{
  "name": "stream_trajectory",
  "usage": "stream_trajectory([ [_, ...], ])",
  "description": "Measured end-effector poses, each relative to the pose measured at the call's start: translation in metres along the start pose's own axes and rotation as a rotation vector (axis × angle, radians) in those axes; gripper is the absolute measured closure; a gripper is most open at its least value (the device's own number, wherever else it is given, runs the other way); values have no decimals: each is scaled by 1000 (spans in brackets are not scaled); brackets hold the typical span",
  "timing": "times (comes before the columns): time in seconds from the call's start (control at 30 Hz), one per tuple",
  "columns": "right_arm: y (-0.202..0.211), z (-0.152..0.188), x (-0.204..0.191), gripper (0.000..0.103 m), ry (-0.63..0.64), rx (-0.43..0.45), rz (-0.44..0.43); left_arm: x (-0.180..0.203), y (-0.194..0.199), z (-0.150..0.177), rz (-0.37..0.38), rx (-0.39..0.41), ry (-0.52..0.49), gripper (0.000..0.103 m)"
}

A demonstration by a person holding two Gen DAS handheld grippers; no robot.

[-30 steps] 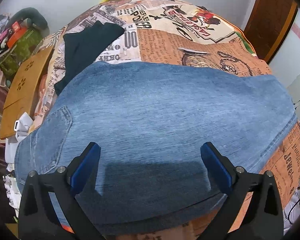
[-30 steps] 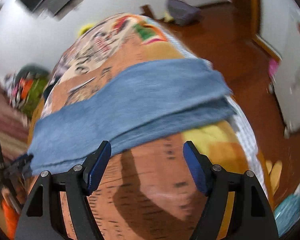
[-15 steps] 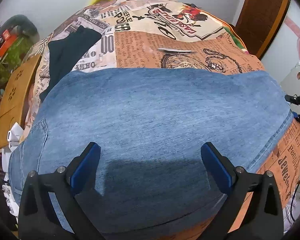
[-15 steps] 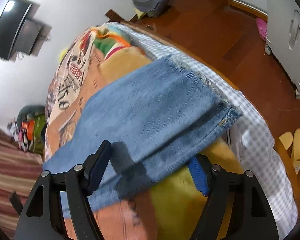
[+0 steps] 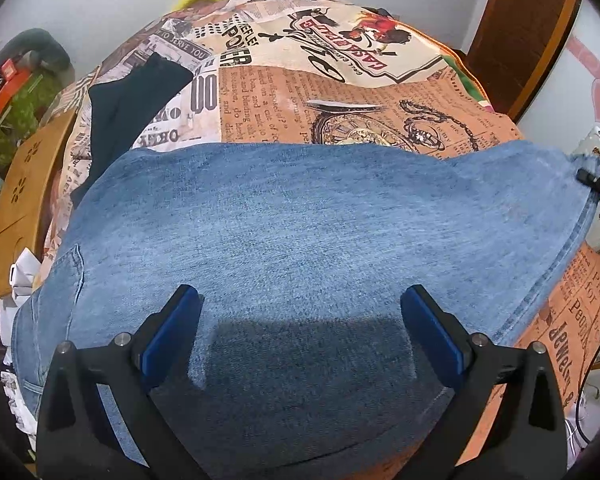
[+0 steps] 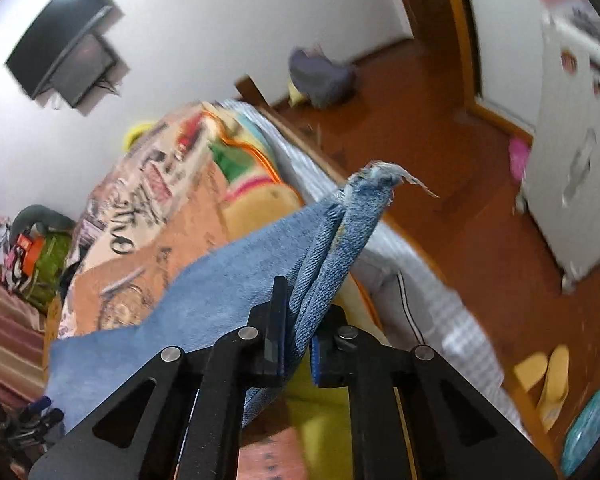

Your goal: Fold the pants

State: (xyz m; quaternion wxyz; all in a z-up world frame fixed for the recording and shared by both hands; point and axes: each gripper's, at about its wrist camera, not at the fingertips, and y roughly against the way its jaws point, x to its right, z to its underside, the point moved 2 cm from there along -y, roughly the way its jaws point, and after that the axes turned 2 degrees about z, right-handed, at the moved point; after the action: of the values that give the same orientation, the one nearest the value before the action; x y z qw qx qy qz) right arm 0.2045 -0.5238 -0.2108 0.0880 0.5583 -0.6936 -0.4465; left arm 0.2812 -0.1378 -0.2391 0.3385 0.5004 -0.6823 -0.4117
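Our right gripper [image 6: 296, 344] has its jaws clamped on the bunched, frayed hem of the jeans [image 5: 320, 240], lifted off the bed [image 5: 340, 92]. Our left gripper [image 5: 300, 336] hovers over the jeans' middle, jaws wide and holding nothing. The jeans lie spread across the bed, waist end at our left. We judge the thick hem could slip from so narrow a bite, or the fold could land crooked with nothing pinning the middle. Beyond the jeans, a dark garment [image 5: 128, 108] lies on the bed, near their far left edge.
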Motion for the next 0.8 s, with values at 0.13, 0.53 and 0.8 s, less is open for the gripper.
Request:
stream_trajectory([
  [0.13, 23, -15, -26, 96, 45, 52, -78, -3, 14, -1, -9, 40, -1, 0],
  [0.53, 67, -10, -162, 98, 284, 138, -304, -29, 77, 1, -52, 208, 17, 0],
  [0.8, 37, 40, -253, 98, 451, 63, -407, -53, 110, 11, -53, 286, 44, 0],
])
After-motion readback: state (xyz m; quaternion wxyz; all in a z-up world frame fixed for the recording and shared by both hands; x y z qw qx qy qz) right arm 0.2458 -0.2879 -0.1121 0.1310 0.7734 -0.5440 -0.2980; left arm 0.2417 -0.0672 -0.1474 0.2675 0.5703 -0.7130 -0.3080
